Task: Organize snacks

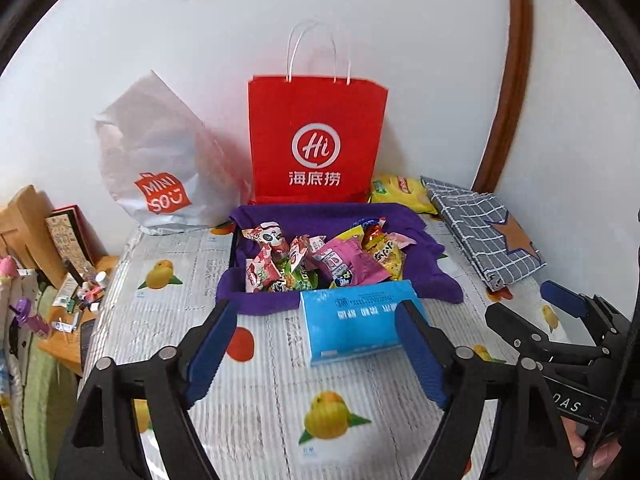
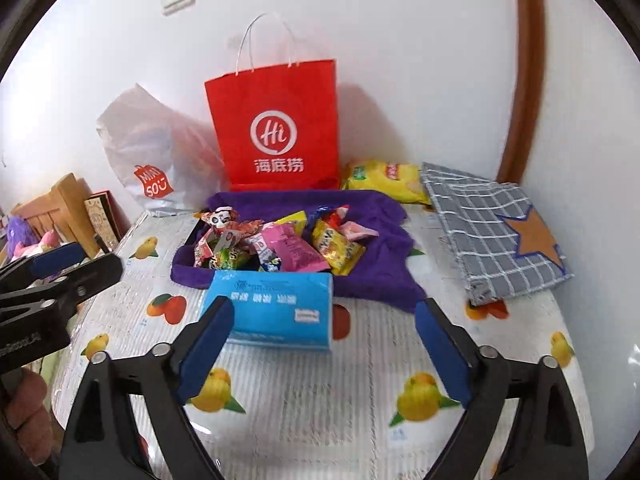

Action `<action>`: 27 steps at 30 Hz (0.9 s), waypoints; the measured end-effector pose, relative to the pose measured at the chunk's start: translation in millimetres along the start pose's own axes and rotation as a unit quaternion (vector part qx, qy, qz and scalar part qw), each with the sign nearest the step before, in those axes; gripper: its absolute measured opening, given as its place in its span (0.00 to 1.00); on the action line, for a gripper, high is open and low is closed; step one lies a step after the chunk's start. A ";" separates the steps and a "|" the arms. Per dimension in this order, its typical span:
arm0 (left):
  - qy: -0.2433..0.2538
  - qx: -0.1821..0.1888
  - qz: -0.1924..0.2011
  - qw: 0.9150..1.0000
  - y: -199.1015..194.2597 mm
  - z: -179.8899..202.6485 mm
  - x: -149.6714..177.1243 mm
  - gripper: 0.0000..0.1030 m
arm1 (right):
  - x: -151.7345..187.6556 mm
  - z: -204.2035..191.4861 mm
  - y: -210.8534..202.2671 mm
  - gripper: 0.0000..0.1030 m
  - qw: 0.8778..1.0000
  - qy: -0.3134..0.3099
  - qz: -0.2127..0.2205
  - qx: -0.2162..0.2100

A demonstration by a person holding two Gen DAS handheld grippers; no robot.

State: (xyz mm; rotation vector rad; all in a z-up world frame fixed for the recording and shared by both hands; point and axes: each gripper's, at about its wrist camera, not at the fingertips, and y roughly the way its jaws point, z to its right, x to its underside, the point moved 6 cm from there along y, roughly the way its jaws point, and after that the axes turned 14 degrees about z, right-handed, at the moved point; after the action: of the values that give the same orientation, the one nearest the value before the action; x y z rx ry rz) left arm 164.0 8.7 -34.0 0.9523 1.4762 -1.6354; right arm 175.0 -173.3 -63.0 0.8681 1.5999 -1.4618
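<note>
Snacks (image 1: pixel 316 262) are heaped in a tray lined with purple cloth (image 1: pixel 432 276) on the fruit-patterned tabletop (image 1: pixel 260 400), behind a blue tissue pack (image 1: pixel 352 320). Left tongs (image 1: pixel 316 344) and right tongs (image 2: pixel 324 344) are held wide and empty.

Purple cloth (image 1: pixel 280 220) hides the tray — pack (image 2: pixel 272 312) print blurred.

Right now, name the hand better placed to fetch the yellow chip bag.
Right, probably. The yellow chip bag lies at the far right beside the red bag; the right gripper is on that side, jaws open and empty. The left gripper would cross over.
</note>
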 end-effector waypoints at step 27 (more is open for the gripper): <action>-0.003 -0.009 0.052 0.999 -79.3 24.2 20.7 0.85 | 18.4 16.2 -90.7 1.00 0.998 0.013 0.058 0.018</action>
State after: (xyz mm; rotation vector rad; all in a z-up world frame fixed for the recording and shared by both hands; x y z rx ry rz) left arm 83.0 -9.8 -14.1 0.9962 1.4117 -1.5468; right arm 88.1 -199.1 -38.4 0.9870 1.5199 -1.4072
